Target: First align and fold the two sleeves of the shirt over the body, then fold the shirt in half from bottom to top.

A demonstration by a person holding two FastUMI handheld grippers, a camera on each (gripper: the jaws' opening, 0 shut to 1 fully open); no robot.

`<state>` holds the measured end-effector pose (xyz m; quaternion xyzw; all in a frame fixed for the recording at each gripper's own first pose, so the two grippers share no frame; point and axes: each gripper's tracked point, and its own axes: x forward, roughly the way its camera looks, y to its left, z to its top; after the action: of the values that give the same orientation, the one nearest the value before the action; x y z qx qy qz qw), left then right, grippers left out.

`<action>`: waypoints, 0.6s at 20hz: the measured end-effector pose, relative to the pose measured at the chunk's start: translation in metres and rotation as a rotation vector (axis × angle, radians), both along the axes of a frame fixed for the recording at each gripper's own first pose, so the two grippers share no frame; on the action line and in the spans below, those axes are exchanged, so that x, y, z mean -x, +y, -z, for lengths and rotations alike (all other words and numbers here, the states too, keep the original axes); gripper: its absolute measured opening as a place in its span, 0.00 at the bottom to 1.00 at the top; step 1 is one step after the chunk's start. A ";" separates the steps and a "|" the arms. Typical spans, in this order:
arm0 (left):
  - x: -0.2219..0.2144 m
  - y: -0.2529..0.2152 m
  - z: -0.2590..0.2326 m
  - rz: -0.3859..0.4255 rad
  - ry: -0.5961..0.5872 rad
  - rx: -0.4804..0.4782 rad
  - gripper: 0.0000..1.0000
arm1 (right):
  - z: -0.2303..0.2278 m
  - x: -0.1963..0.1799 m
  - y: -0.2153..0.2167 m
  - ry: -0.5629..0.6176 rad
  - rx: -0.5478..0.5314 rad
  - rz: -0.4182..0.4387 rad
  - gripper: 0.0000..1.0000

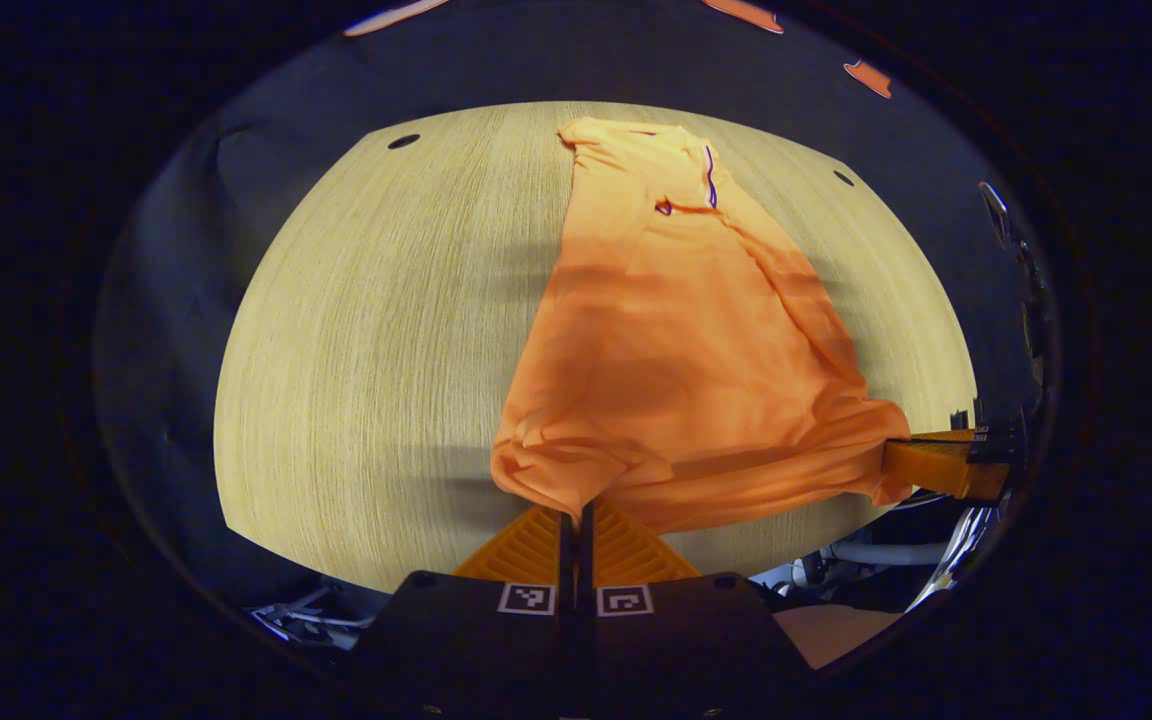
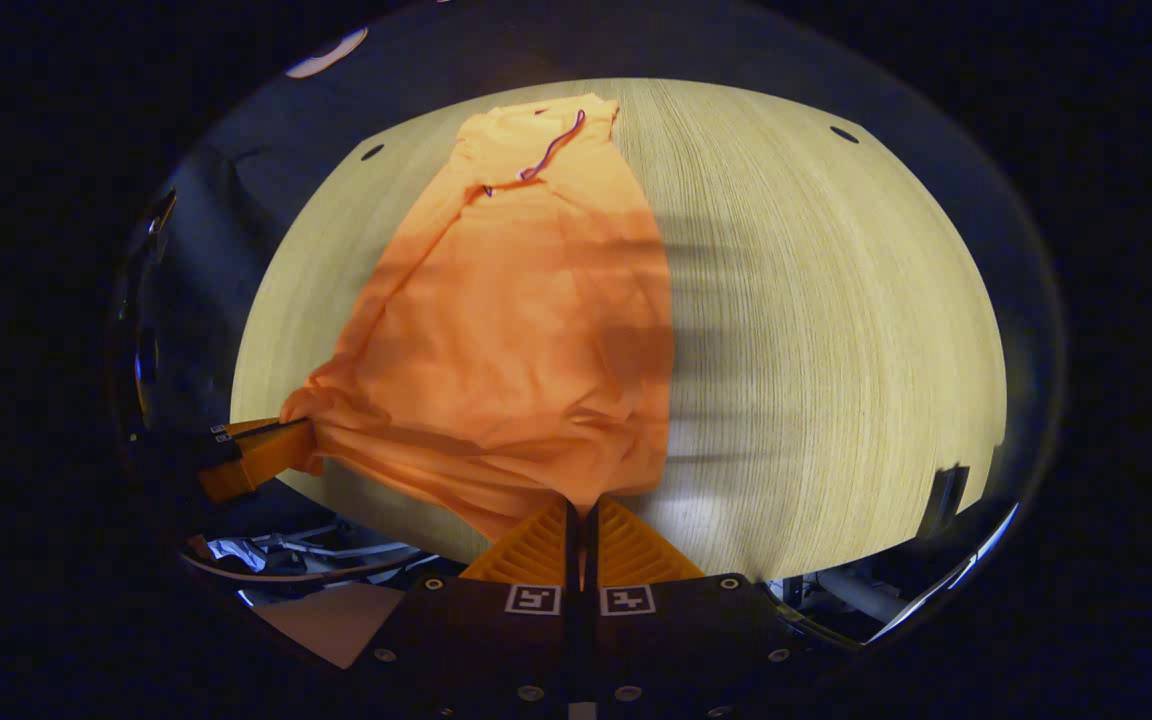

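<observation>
**Shirt gripped at both hem corners**

While the orange shirt is laid lengthwise on the wooden table, its near hem is lifted off the table at two corners. The left gripper is closed on one hem corner, with cloth pinched between both fingers. The right gripper is closed on the other hem corner in the same way. The collar is placed at the end of the shirt farthest from the hem, flat on the table. Between the two grippers, the hem is bunched and creased. The sleeves are seen folded onto the body.
</observation>
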<state>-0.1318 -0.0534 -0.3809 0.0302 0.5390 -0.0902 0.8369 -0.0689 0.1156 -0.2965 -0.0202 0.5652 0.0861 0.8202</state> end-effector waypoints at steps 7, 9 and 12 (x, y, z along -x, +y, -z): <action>-0.075 -0.015 -0.033 0.007 -0.129 0.020 0.01 | -0.053 -0.071 0.007 -0.133 -0.009 -0.024 0.00; -0.101 -0.019 -0.043 0.006 -0.162 0.027 0.01 | -0.070 -0.091 0.007 -0.168 -0.011 -0.025 0.00; -0.142 -0.028 -0.061 0.007 -0.214 0.036 0.01 | -0.087 -0.125 0.012 -0.225 -0.013 -0.027 0.00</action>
<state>0.0099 -0.0812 -0.3202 0.0266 0.4448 -0.0989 0.8897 0.0560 0.1275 -0.2095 -0.0321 0.4686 0.0978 0.8774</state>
